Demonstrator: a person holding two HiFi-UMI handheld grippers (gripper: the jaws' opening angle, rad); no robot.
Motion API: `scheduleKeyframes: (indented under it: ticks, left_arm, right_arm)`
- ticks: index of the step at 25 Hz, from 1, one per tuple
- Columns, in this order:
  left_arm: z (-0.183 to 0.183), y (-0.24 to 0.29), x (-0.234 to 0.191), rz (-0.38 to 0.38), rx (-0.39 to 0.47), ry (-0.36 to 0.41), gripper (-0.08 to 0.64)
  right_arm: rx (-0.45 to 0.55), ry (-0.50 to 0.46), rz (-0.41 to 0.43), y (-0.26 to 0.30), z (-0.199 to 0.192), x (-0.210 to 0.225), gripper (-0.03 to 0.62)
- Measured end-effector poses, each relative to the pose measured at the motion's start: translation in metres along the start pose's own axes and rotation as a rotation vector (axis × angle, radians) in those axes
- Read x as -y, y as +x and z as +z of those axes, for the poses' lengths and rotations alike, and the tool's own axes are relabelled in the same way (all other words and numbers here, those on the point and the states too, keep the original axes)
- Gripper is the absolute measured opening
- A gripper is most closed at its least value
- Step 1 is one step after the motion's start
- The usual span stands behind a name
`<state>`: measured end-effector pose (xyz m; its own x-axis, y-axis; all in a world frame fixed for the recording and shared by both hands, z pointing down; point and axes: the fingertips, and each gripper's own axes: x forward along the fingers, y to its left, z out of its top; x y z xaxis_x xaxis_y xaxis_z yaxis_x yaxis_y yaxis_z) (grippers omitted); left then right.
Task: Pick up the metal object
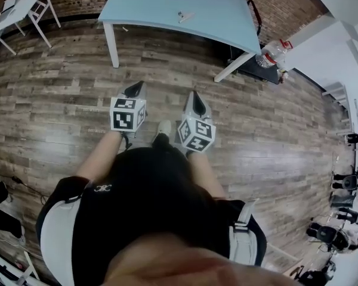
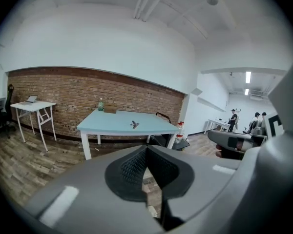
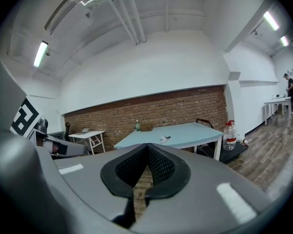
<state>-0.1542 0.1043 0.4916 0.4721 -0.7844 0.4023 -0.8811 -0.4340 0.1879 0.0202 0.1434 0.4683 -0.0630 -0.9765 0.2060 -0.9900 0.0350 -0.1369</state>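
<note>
A small metal object [image 1: 185,16] lies near the middle of a light blue table [image 1: 155,5] across the wooden floor, well ahead of both grippers. The left gripper view shows the metal object [image 2: 135,124] on the table [image 2: 112,126], and the right gripper view shows the object [image 3: 164,139] too. My left gripper [image 1: 135,89] and right gripper [image 1: 194,94] are held side by side at waist height, pointing toward the table. Both are shut with nothing between the jaws, in the left gripper [image 2: 146,149] and the right gripper [image 3: 147,145] alike.
A green bottle [image 2: 101,105] and a cardboard box [image 2: 110,109] stand at the table's far edge by the brick wall. A white desk [image 1: 18,8] stands at the left. A black cart [image 1: 256,64] with a water jug [image 1: 273,52] sits by the table's right leg. People stand far right.
</note>
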Motion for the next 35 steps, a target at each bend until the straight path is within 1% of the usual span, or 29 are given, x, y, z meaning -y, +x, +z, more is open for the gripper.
scheduleKeyframes:
  ticks: [7,10,15,20,27,32,35]
  left_arm:
    - [0.023,0.038,-0.019,0.032,0.001,0.014,-0.002]
    - [0.035,0.063,-0.02,0.04,-0.005,0.029,-0.002]
    - [0.06,0.105,-0.016,0.052,-0.01,0.038,-0.002]
    - [0.079,0.145,-0.011,0.071,-0.021,0.038,-0.002]
    - [0.107,0.209,-0.002,0.099,-0.026,0.037,-0.002]
    - [0.123,0.246,0.008,0.113,-0.02,0.026,-0.002]
    - [0.126,0.262,0.017,0.113,-0.032,0.029,-0.002]
  right_arm:
    - [0.015,0.016,0.03,0.054,0.013,0.007,0.014]
    - [0.007,0.026,0.035,0.079,0.016,0.018,0.014]
    - [0.004,0.032,0.056,0.121,0.032,0.043,0.014]
    - [-0.024,0.024,0.083,0.163,0.042,0.066,0.014]
    - [-0.028,0.025,0.123,0.219,0.061,0.105,0.014]
    - [-0.034,0.015,0.146,0.25,0.071,0.13,0.014]
    - [-0.034,0.033,0.17,0.26,0.077,0.14,0.014]
